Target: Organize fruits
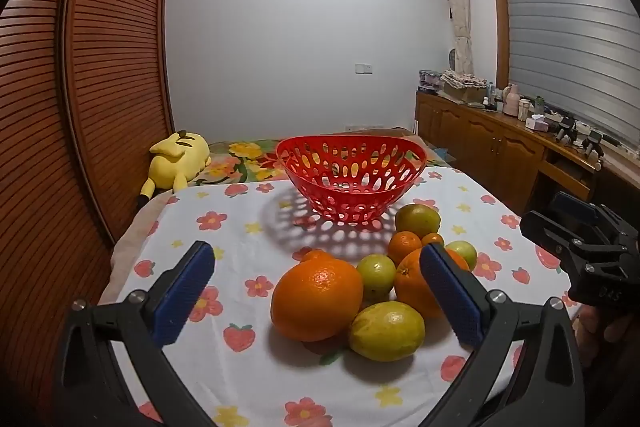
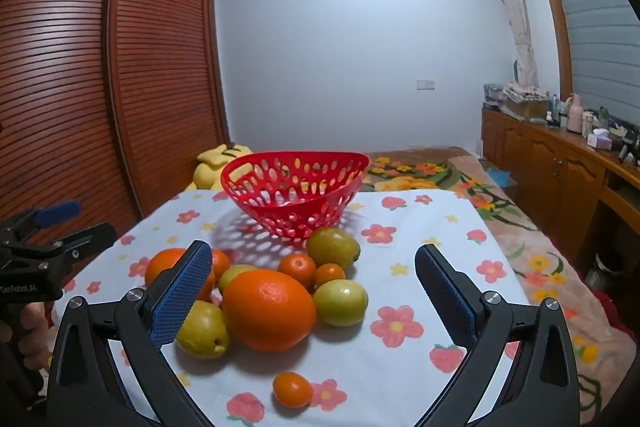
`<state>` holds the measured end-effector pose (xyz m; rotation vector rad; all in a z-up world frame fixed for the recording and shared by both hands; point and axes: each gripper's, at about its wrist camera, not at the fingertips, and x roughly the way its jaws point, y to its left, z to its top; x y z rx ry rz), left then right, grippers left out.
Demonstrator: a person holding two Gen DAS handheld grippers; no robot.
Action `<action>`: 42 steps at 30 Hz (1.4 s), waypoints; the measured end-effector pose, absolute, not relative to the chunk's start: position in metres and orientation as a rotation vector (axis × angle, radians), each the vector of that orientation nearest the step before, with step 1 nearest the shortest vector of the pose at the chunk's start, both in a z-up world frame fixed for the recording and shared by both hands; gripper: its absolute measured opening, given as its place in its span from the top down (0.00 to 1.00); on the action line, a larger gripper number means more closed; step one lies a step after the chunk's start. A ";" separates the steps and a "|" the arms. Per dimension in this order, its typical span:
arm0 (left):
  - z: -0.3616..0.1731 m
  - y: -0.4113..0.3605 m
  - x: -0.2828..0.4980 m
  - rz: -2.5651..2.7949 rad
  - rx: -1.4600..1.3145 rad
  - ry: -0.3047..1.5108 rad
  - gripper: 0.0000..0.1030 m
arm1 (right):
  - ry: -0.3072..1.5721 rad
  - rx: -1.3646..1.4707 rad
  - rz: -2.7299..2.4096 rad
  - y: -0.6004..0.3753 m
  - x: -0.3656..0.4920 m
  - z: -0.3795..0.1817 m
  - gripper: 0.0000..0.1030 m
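You're holding both the left gripper [image 1: 316, 291] and right gripper [image 2: 314, 291] wide, empty; red basket [image 1: 416, 163] seemingly empty, fruit pile [image 2: 269, 311] waiting on the tablecloth [image 2: 400, 375].

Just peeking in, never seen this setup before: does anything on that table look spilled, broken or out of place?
Nothing looks spilled or damaged. The red basket stands upright and empty, while the fruit sits in a cluster on the flowered tablecloth in front of it. One small orange fruit lies apart from the rest, nearest the camera.
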<state>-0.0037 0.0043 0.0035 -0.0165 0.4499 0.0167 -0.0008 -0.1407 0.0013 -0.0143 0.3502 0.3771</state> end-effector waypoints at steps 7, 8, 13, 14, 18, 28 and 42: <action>0.003 0.004 -0.004 0.016 -0.017 0.448 0.00 | 0.353 -0.013 0.376 -0.140 -0.001 0.001 0.00; 0.003 0.005 -0.004 0.016 -0.018 0.447 0.00 | 0.353 -0.012 0.376 -0.140 -0.001 0.001 0.00; 0.004 0.005 -0.004 0.018 -0.019 0.444 0.00 | 0.353 -0.012 0.371 -0.140 -0.002 0.001 0.00; 0.004 0.005 -0.004 0.018 -0.020 0.444 0.00 | 0.353 -0.012 0.371 -0.141 -0.002 0.001 0.00; 0.006 0.006 -0.005 0.019 -0.020 0.439 0.00 | 0.354 -0.012 0.366 -0.141 -0.003 0.002 0.00; 0.008 0.004 -0.006 0.018 -0.017 0.430 0.00 | 0.355 -0.015 0.359 -0.142 -0.002 0.003 0.00; 0.007 0.003 -0.008 0.015 -0.019 0.429 0.00 | 0.350 -0.021 0.353 -0.141 -0.004 0.005 0.00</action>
